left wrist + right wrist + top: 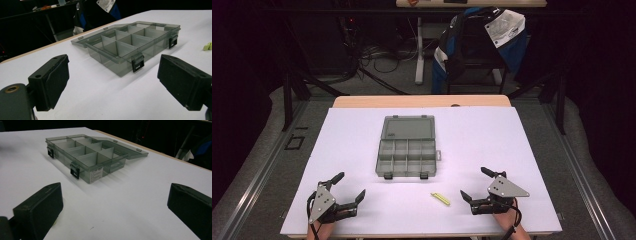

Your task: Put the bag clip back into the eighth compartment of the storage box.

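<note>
A smoky grey compartment box point(406, 156) lies in the middle of the white table, its lid point(408, 128) flat open at the far side. Its divided cells look empty in the left gripper view point(127, 45) and the right gripper view point(85, 152). A small yellow-green piece point(440, 199) lies on the table in front of the box, also at the right edge of the left gripper view point(208, 46). My left gripper point(349, 186) rests open near the front left edge. My right gripper point(474, 184) rests open at the front right, just right of the piece.
The white table top point(522, 145) has a wooden far edge. Beyond it stand a chair draped with a blue and white jacket point(484, 37), a table leg and cables on the floor. Dark frame rails run along both sides.
</note>
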Demonstrator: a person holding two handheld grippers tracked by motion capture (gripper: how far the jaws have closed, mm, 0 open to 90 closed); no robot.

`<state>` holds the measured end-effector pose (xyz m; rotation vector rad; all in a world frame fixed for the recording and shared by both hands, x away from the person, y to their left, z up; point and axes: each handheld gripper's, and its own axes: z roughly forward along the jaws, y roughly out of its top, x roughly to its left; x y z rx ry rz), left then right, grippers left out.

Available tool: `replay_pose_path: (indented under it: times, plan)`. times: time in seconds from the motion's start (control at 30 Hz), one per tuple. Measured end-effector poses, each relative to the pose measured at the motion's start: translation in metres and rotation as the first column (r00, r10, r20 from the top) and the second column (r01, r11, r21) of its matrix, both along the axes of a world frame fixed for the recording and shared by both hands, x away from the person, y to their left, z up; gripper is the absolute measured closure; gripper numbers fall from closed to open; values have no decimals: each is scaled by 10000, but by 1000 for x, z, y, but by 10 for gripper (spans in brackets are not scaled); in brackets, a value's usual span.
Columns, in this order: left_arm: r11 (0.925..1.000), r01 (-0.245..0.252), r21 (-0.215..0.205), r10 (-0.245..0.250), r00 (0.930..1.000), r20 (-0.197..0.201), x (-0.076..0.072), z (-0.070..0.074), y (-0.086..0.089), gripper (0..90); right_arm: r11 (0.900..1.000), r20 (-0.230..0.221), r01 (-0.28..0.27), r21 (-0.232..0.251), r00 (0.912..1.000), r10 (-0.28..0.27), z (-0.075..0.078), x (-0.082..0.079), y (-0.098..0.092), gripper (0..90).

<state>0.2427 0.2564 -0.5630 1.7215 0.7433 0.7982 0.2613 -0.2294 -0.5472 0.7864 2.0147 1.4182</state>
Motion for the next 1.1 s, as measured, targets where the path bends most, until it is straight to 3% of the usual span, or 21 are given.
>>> replay_pose_path:
  times: [0.1,0.33,0.47,0.77,1.0,1.1]
  plan:
    - [10000,61,-18,-61,10000,14,1,0,-1,104,9999,-100,-60,-104,9999,59,0,1,2,0]
    - [9999,106,96,-105,9999,-67,2,0,-1,104,9988,-624,-444,192,9970,456,6,4,7,0]
    - [9999,94,74,-93,9999,-49,2,0,-1,104,9983,-682,-569,154,9960,578,9,5,11,0]
    - [10000,96,-1,-96,9999,-33,1,0,0,105,9966,-1071,-807,-171,9911,784,14,11,27,0]
    - [9999,124,-37,-124,9999,-104,2,0,1,105,9876,-2060,-1221,-987,9735,997,14,17,44,0]
    - [9999,148,10,-148,9998,-121,2,0,0,105,9864,-2150,-1155,-1171,9726,883,14,17,48,0]
